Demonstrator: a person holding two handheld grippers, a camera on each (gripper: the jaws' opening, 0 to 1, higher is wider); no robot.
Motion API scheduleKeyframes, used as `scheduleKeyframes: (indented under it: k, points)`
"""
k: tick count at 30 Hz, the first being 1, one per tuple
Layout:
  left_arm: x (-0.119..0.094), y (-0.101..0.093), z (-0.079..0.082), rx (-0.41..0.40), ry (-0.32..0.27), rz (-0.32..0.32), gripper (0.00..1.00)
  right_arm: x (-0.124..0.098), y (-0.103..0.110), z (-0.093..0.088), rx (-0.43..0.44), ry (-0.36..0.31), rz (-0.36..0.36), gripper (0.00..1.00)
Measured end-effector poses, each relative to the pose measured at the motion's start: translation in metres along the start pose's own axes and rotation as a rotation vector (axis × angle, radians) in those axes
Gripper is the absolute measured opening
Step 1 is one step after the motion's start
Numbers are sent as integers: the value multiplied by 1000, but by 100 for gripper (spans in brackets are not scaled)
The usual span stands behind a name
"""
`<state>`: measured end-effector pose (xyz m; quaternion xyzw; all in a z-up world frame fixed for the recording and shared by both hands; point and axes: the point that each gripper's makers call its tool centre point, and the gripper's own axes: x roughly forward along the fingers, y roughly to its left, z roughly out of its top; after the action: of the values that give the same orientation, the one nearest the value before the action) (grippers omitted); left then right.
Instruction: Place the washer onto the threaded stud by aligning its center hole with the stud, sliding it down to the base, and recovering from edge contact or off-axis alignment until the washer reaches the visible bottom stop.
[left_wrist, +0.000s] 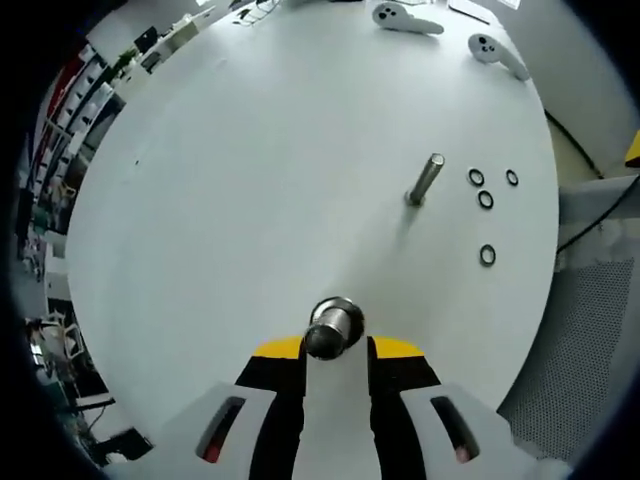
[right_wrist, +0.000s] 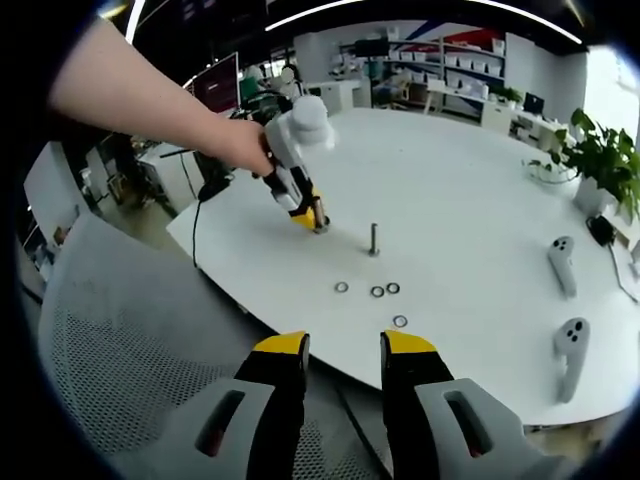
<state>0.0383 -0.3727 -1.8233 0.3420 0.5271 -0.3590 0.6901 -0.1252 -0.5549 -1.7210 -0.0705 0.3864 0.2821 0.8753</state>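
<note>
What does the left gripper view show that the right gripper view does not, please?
Left gripper view: a close look at the metal cylinder clamped in the left gripper. Right gripper view: the open right gripper, a person's arm and a potted plant. Both: the white table, upright stud, four washers and two controllers.

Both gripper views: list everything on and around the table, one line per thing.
Table: one, white, round, bearing everything below.
Upright stud: one, metal, standing mid-table.
Held stud: one, metal, clamped between the left gripper's jaws.
Washers: four, dark rings, flat on the table beside the upright stud.
Handheld controllers: two, white, near the table's far edge.
Potted plant: one, green, at the table's edge.
Mesh chair: one, grey, beside the table.
Left gripper: yellow-tipped, held by a person's hand.
Right gripper: yellow-tipped, open, off the table's edge.
</note>
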Motion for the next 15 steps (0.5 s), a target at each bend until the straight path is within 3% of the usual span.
scheduleKeyframes:
  k: [2,5,12,15]
  points:
    - [-3,-1,-2,-41,-23,1,22,0,0,0,-3,2,1,31]
    - [-9,-17,2,-253,-145,-67,22,1,2,0,-11,3,10,31]
    - [-34,-31,-13,-364,-269,-57,23,1,6,-1,-22,9,26,31]
    - [-54,-38,-16,-409,-333,-58,24,1,8,1,-32,-2,33,31]
